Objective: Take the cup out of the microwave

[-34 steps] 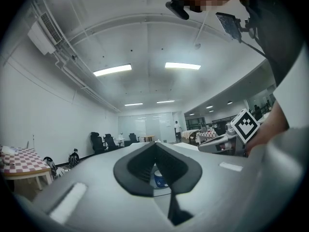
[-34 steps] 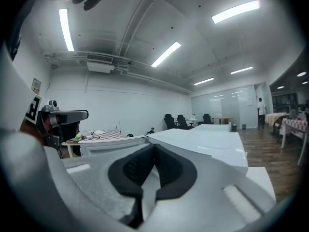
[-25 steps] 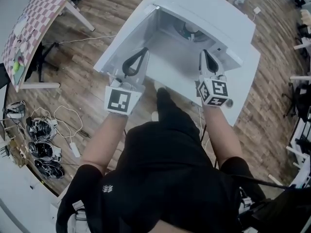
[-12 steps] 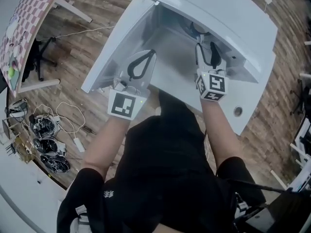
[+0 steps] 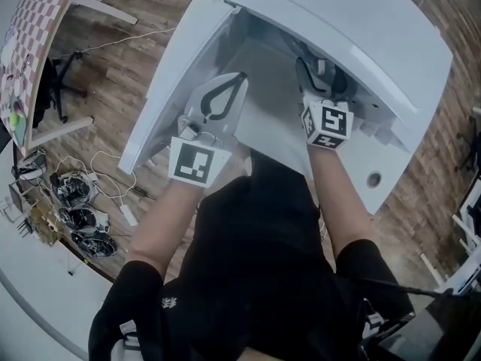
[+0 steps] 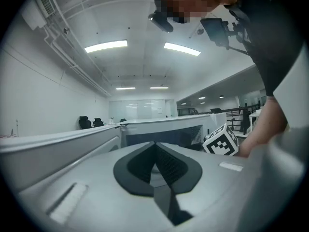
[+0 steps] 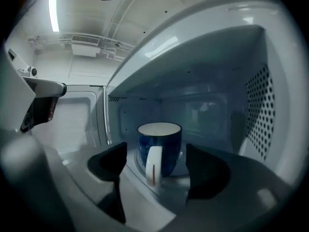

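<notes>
Reaching: right gripper (image 7: 157, 167), jaws opening, nothing gripped
Cup (image 7: 167, 146): inside microwave (image 7: 231, 81), just beyond jaws, handle (image 7: 153, 164) facing near
Left gripper (image 6: 155, 164): closed, empty
Handling: probably ceramic, stiff, slick, breakable; pinch body sides

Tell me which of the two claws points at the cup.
The right claw: its jaws stand apart, opening, and frame the blue cup inside the microwave without touching it. The left claw is shut, with nothing between its jaws.

Blue cup (image 7: 159, 148) upright inside open microwave (image 7: 231, 81); white handle forward
</notes>
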